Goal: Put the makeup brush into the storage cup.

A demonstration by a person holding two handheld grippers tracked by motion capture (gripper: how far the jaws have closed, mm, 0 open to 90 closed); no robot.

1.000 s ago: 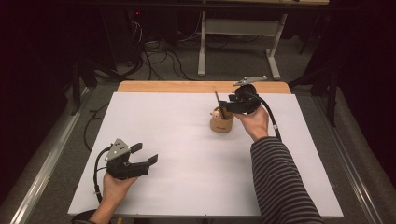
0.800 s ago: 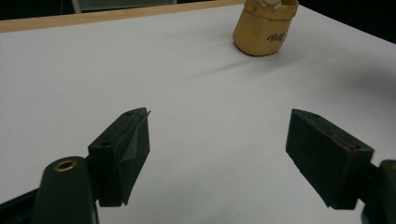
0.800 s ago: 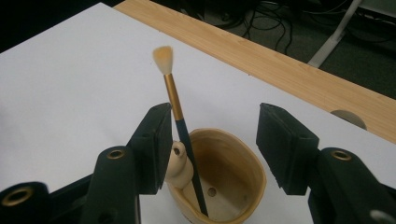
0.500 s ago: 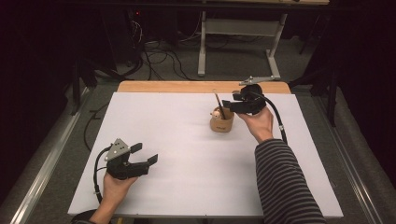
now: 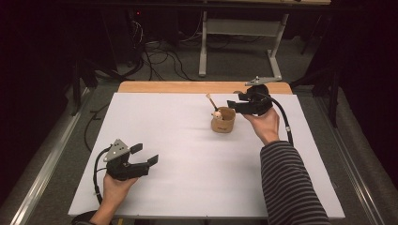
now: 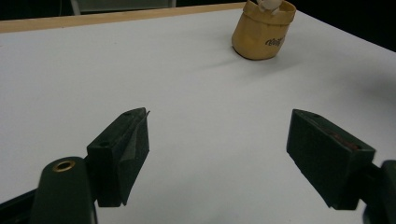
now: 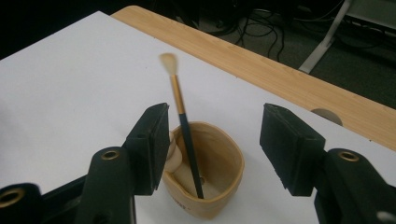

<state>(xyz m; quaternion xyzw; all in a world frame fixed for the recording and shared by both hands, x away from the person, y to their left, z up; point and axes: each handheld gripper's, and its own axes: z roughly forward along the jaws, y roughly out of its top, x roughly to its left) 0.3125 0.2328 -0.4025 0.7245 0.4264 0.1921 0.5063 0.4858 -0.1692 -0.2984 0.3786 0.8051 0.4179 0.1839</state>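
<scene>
My right gripper (image 7: 212,140) just above tan cup (image 7: 219,179), jaws spread, just been opening, nothing clamped. Brush (image 7: 182,121) stands tilted in cup, bristle tip up, free between jaws. Pale rounded piece (image 7: 172,156) also inside. Cup sits toward far right of white counter (image 5: 178,140), near wooden back edge (image 5: 187,87). Dark script on cup side (image 6: 274,42), too small to read. My left gripper (image 6: 217,144) released, empty, near front left edge. Wide bare counter between grippers.

1. A white table top (image 5: 187,154) spans the middle of the high view.
2. A wooden edge strip (image 5: 178,87) borders its far side.
3. Tangled cables (image 5: 159,56) lie on the floor behind.
4. A grey metal frame (image 5: 244,28) stands there too.
</scene>
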